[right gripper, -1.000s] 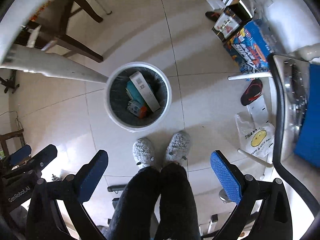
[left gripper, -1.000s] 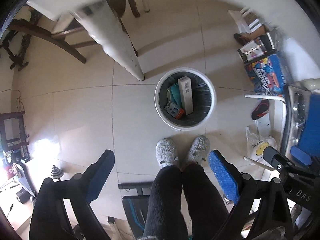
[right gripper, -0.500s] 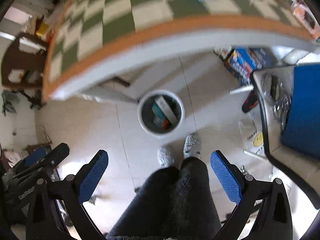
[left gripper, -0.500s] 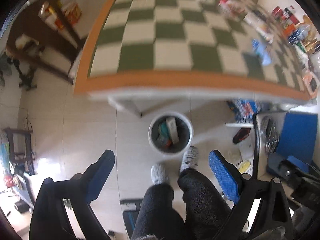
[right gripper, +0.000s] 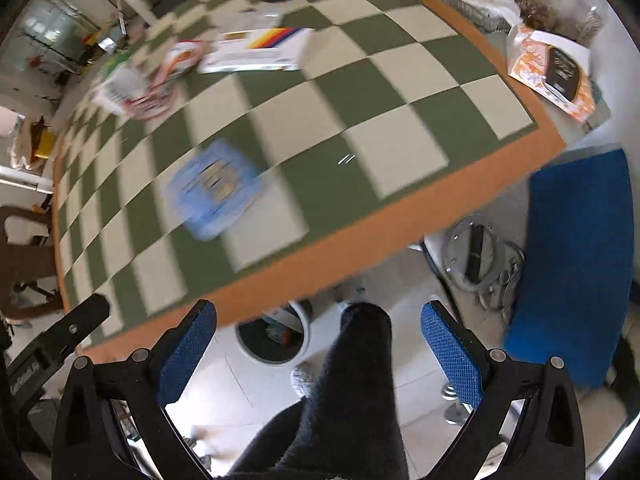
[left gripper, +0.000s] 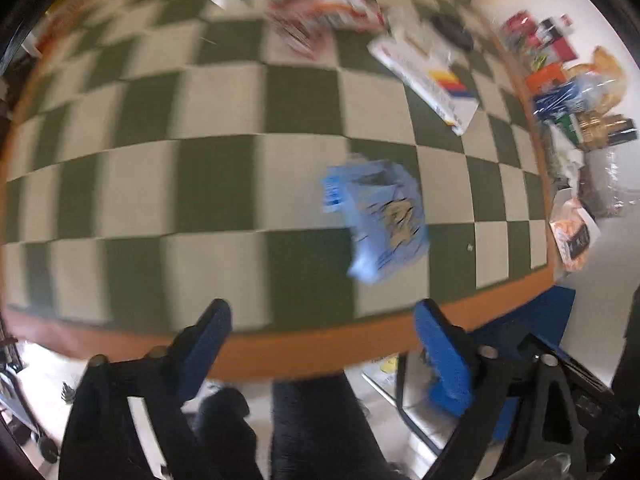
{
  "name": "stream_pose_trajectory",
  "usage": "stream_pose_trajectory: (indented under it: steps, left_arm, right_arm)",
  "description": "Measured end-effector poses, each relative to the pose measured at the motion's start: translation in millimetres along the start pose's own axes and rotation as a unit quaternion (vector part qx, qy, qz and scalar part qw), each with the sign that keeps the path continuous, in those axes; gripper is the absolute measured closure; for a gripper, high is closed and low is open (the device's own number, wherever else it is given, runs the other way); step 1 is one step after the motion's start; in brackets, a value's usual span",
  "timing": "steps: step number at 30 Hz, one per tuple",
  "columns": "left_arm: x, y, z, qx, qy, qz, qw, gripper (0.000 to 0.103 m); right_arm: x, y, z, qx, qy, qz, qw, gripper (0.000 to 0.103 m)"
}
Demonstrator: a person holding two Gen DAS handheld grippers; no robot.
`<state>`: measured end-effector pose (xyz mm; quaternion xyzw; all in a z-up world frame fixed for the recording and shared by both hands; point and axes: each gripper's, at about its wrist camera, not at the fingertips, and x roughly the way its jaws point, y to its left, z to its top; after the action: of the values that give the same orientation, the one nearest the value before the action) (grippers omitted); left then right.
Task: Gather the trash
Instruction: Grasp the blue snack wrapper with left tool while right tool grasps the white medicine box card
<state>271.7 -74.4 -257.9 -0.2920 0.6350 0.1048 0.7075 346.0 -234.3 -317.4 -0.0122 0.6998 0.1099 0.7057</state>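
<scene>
Both grippers have swung from over the bin (right gripper: 276, 336) to the table; left gripper (left gripper: 324, 344) closing, empty; right gripper (right gripper: 320, 340) wide, empty; blue packet (left gripper: 376, 216) lies ahead, next.

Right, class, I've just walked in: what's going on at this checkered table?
A person is clearing trash with a hand-held claw in each hand. Both claws are empty: the left claw hangs over the near edge of the checkered table with its jaws closing on nothing, and the right claw is open above the floor. A blue packet lies loose on the table nearest them, with a white box and wrappers farther back. The white bin on the floor, partly under the table, already holds some items.
</scene>
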Motion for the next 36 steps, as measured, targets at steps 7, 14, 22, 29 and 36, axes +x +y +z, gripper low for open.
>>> stream_pose_trajectory:
  steps: [7, 14, 22, 29, 36]
  left_arm:
    - [39.1, -29.6, 54.7, 0.011, 0.026, 0.017, 0.9995, 0.092]
    - [15.2, -3.8, 104.1, 0.001, -0.018, 0.098, 0.9950, 0.096]
    - [12.8, 22.9, 129.8, -0.049, -0.022, 0.104, 0.9932, 0.096]
    - [13.0, 33.3, 130.9, -0.065, -0.019, 0.101, 0.9926, 0.096]
    - [19.5, 39.0, 133.9, -0.059, -0.031, 0.118, 0.9908, 0.096]
  right_arm:
    - [28.5, -7.5, 105.5, -0.061, 0.035, -0.017, 0.997, 0.000]
    - [53.7, 68.5, 196.0, -0.213, 0.029, -0.053, 0.975, 0.000]
    - [124.6, 145.2, 248.0, -0.335, 0.046, -0.102, 0.935, 0.000]
    - [132.5, 126.6, 238.5, -0.203, 0.142, -0.017, 0.969, 0.006]
    - [132.9, 152.4, 217.2, -0.270, 0.100, -0.044, 0.957, 0.005]
